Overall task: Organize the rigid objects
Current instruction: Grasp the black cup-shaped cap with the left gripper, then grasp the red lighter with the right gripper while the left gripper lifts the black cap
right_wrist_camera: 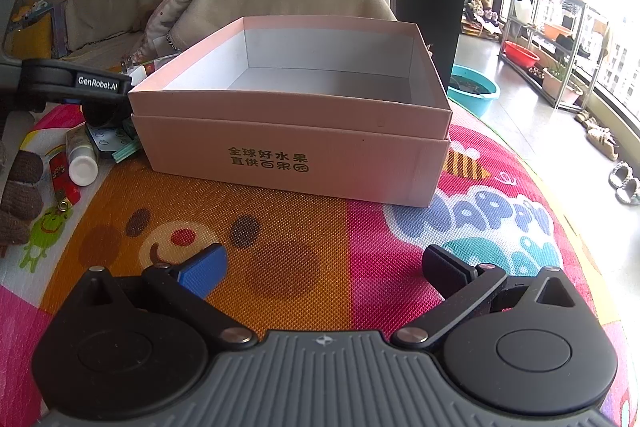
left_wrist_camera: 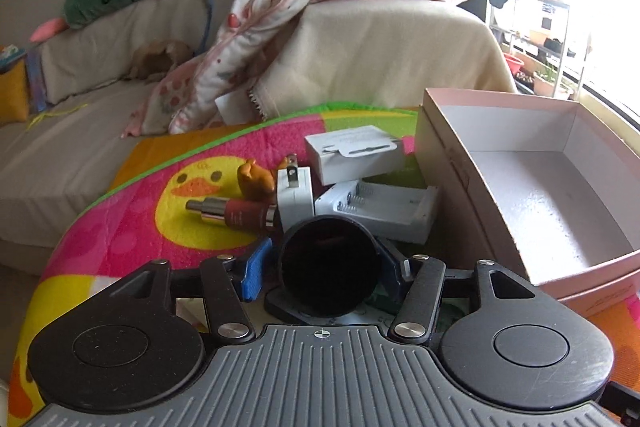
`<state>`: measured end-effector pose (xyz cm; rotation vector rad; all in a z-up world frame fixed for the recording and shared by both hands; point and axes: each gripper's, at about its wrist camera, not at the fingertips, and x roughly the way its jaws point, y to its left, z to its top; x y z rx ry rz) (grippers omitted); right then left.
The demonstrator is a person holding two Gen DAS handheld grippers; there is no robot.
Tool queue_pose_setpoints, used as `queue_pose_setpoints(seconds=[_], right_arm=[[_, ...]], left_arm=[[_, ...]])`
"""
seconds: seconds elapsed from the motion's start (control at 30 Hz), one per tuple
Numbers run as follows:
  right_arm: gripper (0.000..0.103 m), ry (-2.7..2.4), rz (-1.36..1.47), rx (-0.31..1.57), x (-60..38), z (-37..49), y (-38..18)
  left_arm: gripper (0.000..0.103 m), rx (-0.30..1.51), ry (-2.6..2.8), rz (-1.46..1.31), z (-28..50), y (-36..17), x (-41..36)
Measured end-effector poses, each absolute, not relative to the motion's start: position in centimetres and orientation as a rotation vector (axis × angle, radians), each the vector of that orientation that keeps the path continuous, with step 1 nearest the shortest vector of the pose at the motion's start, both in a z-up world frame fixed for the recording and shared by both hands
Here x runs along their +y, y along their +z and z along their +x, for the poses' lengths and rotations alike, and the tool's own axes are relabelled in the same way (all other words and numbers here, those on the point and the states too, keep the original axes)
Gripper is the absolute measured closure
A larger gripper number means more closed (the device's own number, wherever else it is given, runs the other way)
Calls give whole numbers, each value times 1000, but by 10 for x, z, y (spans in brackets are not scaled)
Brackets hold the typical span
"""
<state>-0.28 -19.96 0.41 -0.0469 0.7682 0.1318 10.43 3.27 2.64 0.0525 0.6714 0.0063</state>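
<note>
My left gripper [left_wrist_camera: 323, 269] is shut on a black open-ended cylinder [left_wrist_camera: 330, 251], which lies along the fingers with its dark mouth toward the camera. Just beyond it on the colourful mat lie a white battery charger [left_wrist_camera: 380, 207], a white plug adapter [left_wrist_camera: 295, 195], a small white box [left_wrist_camera: 354, 155], a reddish cosmetic bottle [left_wrist_camera: 236, 213] and a brown figurine [left_wrist_camera: 256, 179]. The empty pink box [left_wrist_camera: 452, 163] stands to the right. In the right wrist view my right gripper [right_wrist_camera: 324, 267] hovers open over the mat in front of the pink box [right_wrist_camera: 288, 95], nothing between its fingers.
Left of the box in the right wrist view lie a white-capped tube [right_wrist_camera: 82, 159], a red lighter [right_wrist_camera: 64, 179], a blister pack [right_wrist_camera: 108, 143] and a brown knit item [right_wrist_camera: 20, 195]. A sofa with blankets [left_wrist_camera: 320, 7] stands behind. The mat's edge drops to the floor at right.
</note>
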Motion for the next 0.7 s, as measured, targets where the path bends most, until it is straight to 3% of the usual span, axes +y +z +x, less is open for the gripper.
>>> queue_pose_setpoints(seconds=[0.17,0.4,0.57,0.67,0.7], right_arm=[[0,150,-44,780,-201,-3,5],[0,180,-60,789,-201,-1,7],[7,398,-157,693,-160,-15,22],[19,564,-217,635,-119,-20,33],[33,621,-223,640,-103,-18,34]], left_arm=[[50,558,-29,54,91,28,43],[50,437,-127,-20,24,52,81],[50,401,-118,-85,-33,63,119],[50,397,-78,-136,-54,66,144],[50,396,-68,-157,-60,66,152]])
